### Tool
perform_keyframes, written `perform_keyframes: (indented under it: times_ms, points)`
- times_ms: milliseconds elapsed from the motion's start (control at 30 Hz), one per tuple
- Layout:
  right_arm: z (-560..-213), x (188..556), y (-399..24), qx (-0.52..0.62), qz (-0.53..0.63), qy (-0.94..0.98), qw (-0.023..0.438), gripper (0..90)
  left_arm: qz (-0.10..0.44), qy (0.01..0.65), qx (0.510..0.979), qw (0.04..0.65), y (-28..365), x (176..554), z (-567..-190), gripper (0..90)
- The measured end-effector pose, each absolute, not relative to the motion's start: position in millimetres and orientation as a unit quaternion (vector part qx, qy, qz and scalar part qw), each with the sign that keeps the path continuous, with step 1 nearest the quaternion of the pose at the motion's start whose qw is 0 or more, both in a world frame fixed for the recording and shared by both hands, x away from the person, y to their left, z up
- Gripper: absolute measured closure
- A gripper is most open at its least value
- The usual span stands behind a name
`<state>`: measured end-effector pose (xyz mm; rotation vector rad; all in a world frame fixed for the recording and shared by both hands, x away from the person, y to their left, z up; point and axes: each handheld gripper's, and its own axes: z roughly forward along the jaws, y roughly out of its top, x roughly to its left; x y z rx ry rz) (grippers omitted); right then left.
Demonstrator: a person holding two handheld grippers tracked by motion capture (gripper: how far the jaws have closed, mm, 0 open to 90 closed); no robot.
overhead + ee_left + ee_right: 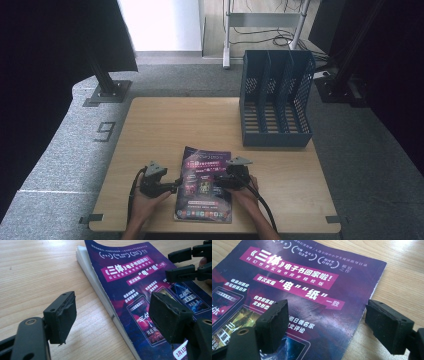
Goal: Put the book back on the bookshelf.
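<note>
I had both grippers, left [176, 184] and right [217, 181], wide open straddling the magazine [205, 186] edges; nothing gripped, file rack [276, 100] empty.

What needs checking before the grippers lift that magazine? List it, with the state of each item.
1. Left gripper open, jaws astride the left edge of the magazine: ok.
2. Right gripper open, jaws astride the magazine's right edge: ok.
3. Either gripper already clamped on the magazine: not ok, both stand open.
4. Magazine lying flat on the table: ok, though its cover curls up at the far left corner.
5. Slots of the file rack free to take it: ok, all look empty.
6. Jaws low enough to catch the whole stack of pages: cannot tell.
</note>
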<state>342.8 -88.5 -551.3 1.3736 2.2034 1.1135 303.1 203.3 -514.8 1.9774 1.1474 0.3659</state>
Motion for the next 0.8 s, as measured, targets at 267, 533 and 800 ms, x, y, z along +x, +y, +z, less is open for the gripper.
perform_keyframes:
  times_ms: [267, 533, 800]
  points:
    - [-551, 343, -89, 0.477, 0.388, 0.773, 0.158, 20.0, 0.138, 0.453, 0.793, 0.382, 192, 313, -525, 22.8]
    - [-551, 343, -89, 0.476, 0.388, 0.774, 0.159, 20.7, 0.146, 0.45, 0.803, 0.363, 178, 326, -531, 22.6]
    - [-552, 342, -90, 0.473, 0.39, 0.774, 0.159, 20.8, 0.146, 0.457, 0.804, 0.352, 171, 351, -534, 22.6]
